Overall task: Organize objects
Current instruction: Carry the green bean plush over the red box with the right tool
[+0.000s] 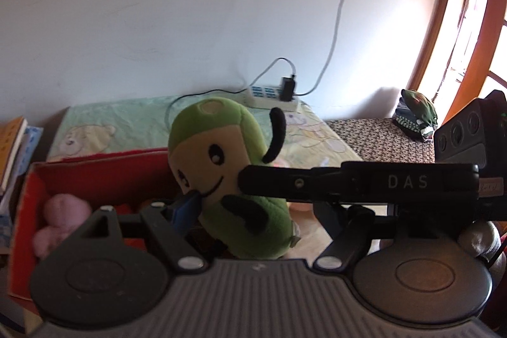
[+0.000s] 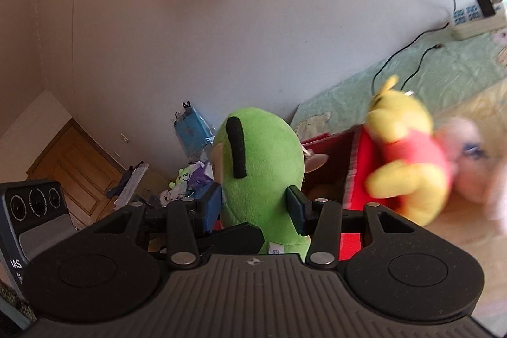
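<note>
A green plush toy [image 1: 228, 167] with a smiling yellow face and black arms hangs above a red box [image 1: 28, 211]. My left gripper [image 1: 253, 205] has it between its fingers. The blue left pad [image 1: 187, 205] presses into the face, while the right finger is hidden behind the other gripper's black finger [image 1: 348, 181]. In the right wrist view the green plush toy [image 2: 259, 167] shows its back, and my right gripper [image 2: 253, 208] is shut on it, a blue pad on each flank. A pink plush [image 1: 60, 217] lies in the box.
A yellow bear in a red shirt [image 2: 408, 160] and a pale pink toy [image 2: 465, 154] lie blurred by the red box [image 2: 355, 179]. A power strip [image 1: 272, 97] with cables sits on the green sheet [image 1: 126, 122]. Books [image 1: 12, 148] stand at the left and folded clothes [image 1: 415, 116] at the right.
</note>
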`<state>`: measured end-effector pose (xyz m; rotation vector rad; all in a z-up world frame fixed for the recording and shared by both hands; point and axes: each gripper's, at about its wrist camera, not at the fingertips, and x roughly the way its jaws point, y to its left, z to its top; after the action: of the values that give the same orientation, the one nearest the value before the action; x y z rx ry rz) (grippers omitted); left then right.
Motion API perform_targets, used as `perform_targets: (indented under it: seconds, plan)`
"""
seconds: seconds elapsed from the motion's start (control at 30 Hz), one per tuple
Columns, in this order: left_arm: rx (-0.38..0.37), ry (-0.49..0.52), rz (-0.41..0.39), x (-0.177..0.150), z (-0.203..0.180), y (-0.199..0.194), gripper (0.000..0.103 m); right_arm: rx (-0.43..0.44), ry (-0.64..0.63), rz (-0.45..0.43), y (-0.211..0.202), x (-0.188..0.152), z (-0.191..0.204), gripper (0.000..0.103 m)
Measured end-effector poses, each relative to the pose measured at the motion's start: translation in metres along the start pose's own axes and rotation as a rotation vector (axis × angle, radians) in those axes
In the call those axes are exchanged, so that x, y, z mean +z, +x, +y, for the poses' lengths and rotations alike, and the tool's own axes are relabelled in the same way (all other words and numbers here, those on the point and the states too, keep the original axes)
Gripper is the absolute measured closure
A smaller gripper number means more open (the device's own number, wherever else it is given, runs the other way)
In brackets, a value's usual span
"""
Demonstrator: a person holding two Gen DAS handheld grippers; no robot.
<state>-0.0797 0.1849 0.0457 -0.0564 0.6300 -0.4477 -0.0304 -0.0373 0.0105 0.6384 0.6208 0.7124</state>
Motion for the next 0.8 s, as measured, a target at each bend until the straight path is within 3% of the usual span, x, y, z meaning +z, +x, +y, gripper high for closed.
perform_targets:
  seconds: [0.43, 0.8]
  plan:
    - [0.005, -0.077, 0.089, -0.014, 0.112, 0.001, 0.025, -0.083, 0.136, 0.074, 0.101, -0.026, 0.03, 0.055]
    - [0.0, -0.141, 0.169, -0.029, 0.153, 0.029, 0.027, -0.221, 0.175, 0.156, 0.145, -0.034, 0.034, 0.054]
